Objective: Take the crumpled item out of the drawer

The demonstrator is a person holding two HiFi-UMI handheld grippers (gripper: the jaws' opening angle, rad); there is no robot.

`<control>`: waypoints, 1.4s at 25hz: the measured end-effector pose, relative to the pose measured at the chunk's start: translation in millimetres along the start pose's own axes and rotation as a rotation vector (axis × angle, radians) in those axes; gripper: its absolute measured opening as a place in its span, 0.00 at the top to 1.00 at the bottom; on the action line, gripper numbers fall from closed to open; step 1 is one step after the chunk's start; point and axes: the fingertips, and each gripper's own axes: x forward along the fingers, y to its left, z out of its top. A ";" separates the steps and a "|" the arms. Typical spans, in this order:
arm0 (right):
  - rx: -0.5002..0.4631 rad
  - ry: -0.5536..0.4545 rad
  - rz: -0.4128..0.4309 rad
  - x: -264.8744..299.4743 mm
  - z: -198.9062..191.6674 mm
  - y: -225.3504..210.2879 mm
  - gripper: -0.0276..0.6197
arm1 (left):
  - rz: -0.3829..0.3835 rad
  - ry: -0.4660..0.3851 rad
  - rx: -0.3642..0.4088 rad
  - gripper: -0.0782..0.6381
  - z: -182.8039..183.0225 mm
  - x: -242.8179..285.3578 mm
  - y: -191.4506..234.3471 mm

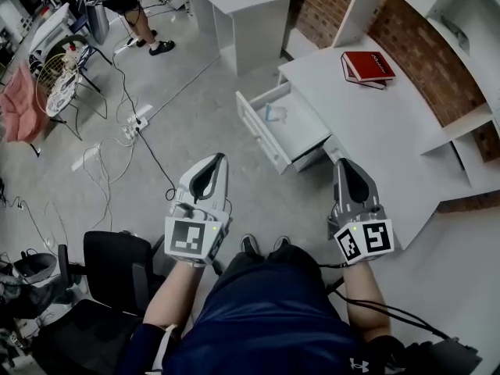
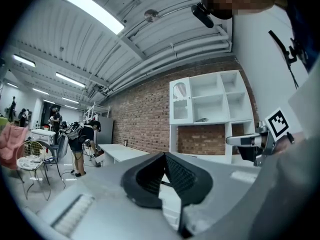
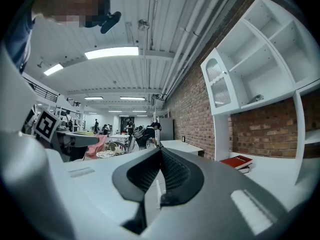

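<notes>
the left gripper and right gripper are both clenched on nothing, well short of the open drawer; the crumpled item lies inside it, near one corner; red books rest on the desk, their cover print too small to read

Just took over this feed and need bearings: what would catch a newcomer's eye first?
The white drawer stands pulled out of the desk, with a crumpled pale item inside. Red books lie on the desk top. The left claw and right claw are shut, short of the drawer.
</notes>
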 end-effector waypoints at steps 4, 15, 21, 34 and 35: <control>-0.003 0.004 -0.030 1.5 -0.8 1.1 0.95 | -0.014 -0.008 -0.003 0.89 1.6 2.2 6.8; 0.026 0.063 -0.012 51.4 -13.6 -27.2 0.95 | 0.006 0.051 -0.006 0.89 -3.2 53.1 23.7; 0.044 0.067 0.059 115.3 -25.0 -24.1 0.95 | 0.056 0.064 0.015 0.89 -7.0 81.0 59.8; 0.089 0.128 0.168 242.7 -50.5 -69.6 0.95 | 0.136 0.141 0.074 0.89 -23.3 192.7 104.6; 0.091 0.133 0.173 247.3 -54.0 -69.7 0.95 | 0.140 0.145 0.096 0.89 -25.9 195.7 107.2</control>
